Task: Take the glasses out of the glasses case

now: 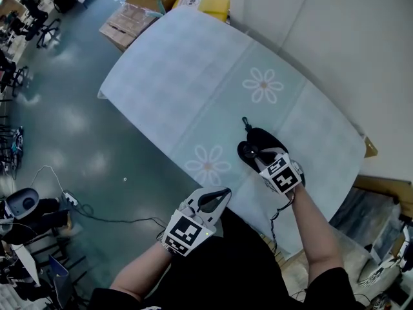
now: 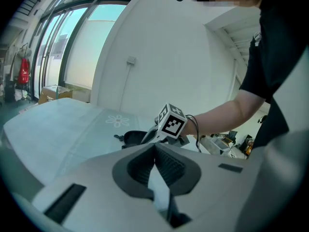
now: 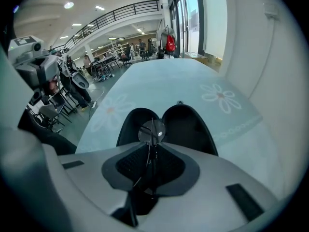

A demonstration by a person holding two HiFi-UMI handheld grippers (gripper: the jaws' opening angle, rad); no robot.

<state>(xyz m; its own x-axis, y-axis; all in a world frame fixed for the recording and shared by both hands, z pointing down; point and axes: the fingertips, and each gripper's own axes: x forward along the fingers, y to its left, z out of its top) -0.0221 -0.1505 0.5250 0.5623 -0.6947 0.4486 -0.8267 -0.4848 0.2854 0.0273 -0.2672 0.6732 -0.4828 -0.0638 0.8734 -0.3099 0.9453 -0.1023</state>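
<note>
Black, hinged open on the pale flower-print table, the glasses case appears emptied, since the right gripper is clenched on the thin wire-framed glasses, one round lens showing over the case, probably leaving only withdrawal and set-down, while the left gripper is closed on nothing.

Right gripper at lower centre of the frame, fingers pressed together on thin wire glasses, 1 round lens above the tips, open black glasses case just behind, 2 halves spread on pale flower-printed bench
</note>
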